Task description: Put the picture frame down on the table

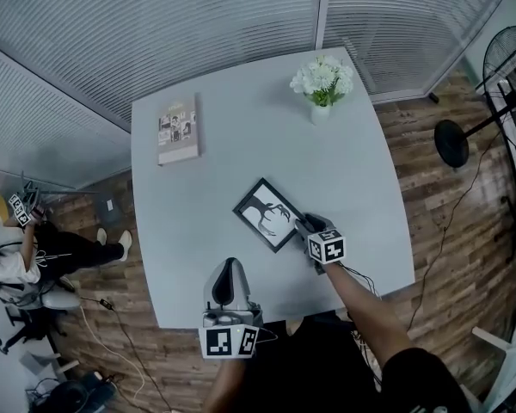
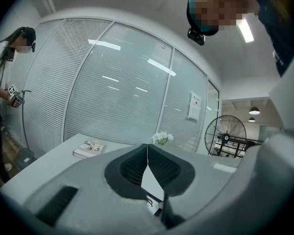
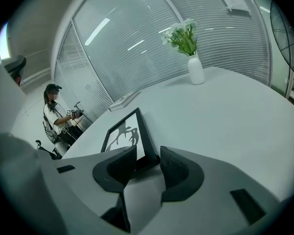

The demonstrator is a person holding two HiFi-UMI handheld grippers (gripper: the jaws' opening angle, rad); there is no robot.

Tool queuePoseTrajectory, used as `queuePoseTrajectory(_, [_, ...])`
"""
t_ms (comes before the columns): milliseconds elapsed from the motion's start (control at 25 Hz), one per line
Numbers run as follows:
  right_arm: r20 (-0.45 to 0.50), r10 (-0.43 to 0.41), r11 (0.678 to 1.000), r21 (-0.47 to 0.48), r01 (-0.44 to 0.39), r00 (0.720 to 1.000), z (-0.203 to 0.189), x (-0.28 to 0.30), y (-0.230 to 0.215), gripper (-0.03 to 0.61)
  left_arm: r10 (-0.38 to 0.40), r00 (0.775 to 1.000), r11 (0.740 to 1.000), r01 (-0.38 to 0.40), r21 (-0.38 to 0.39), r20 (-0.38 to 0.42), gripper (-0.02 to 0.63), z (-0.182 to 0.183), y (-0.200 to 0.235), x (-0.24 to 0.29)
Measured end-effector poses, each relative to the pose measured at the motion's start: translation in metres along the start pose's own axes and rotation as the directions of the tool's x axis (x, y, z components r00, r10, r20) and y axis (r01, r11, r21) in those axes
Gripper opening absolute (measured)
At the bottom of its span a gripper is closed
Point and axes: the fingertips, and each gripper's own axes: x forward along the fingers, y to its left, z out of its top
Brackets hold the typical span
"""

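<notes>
The black picture frame (image 1: 269,213) with a dark drawing on white lies flat near the middle of the grey table (image 1: 241,84). My right gripper (image 1: 308,224) is at the frame's right corner. In the right gripper view the jaws stand apart, and the corner of the frame (image 3: 122,133) sits in the gap of the right gripper (image 3: 148,168). My left gripper (image 1: 230,274) is near the table's front edge, apart from the frame. The left gripper (image 2: 147,155) is shut, its pads meeting, with nothing held.
A white vase of flowers (image 1: 323,84) stands at the far right of the table, and a book (image 1: 178,129) lies at the far left. A person (image 1: 34,248) stands off the left side. A floor fan (image 1: 507,58) is to the right.
</notes>
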Motion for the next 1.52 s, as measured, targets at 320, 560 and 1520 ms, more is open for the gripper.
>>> queuePoseTrajectory(320, [-0.063,-0.062,0.998,-0.038,0.06,0.996,-0.013,0.002,-0.004,0.137,0.017,1.0,1.0,-0.017,-0.004,-0.002,0.02,-0.005,0.005,-0.014])
queuePoseTrajectory(560, [-0.068,-0.083,0.995,-0.068,0.078,0.994,-0.01,-0.003,-0.001,0.137,0.017,1.0,1.0,-0.017,-0.006,0.011,0.02,-0.002,0.004,-0.026])
queuePoseTrajectory(1520, [0.15,-0.097,0.978,-0.171,0.123,0.984,0.09,-0.11,0.07,0.018,-0.028,0.996,1.0,0.028,0.001,0.09,0.02,0.029,0.001,-0.065])
